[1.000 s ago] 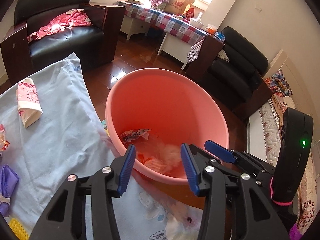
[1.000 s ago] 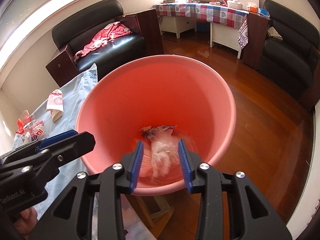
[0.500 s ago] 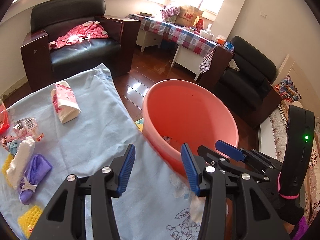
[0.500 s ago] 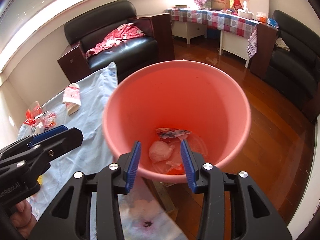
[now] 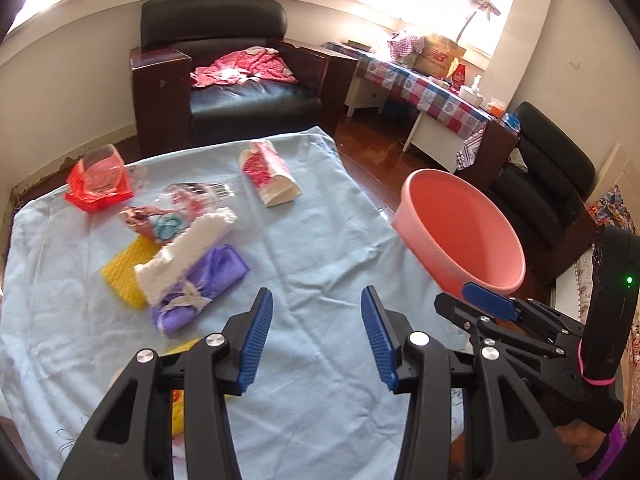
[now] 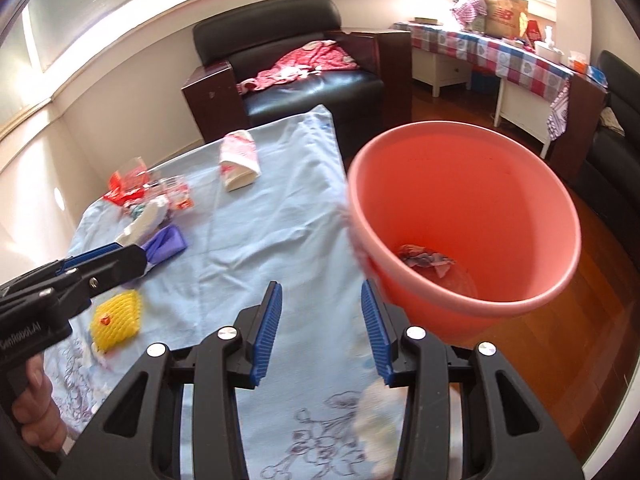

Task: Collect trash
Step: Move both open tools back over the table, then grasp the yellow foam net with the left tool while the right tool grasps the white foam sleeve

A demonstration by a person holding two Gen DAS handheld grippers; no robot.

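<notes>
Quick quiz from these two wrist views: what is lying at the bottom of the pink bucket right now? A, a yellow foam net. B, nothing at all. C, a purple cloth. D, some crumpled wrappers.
D: the right wrist view looks down into the pink bucket and shows crumpled wrappers on its floor, while the purple cloth and yellow foam net lie on the blue sheet.

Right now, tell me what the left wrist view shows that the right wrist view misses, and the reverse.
Only the left wrist view: the green indicator light on the right hand-held gripper's body.

Only the right wrist view: crumpled trash at the bottom of the pink bucket.

Both: the blue cloth, the purple cloth, the yellow foam net, the red wrapper and the black armchair.
</notes>
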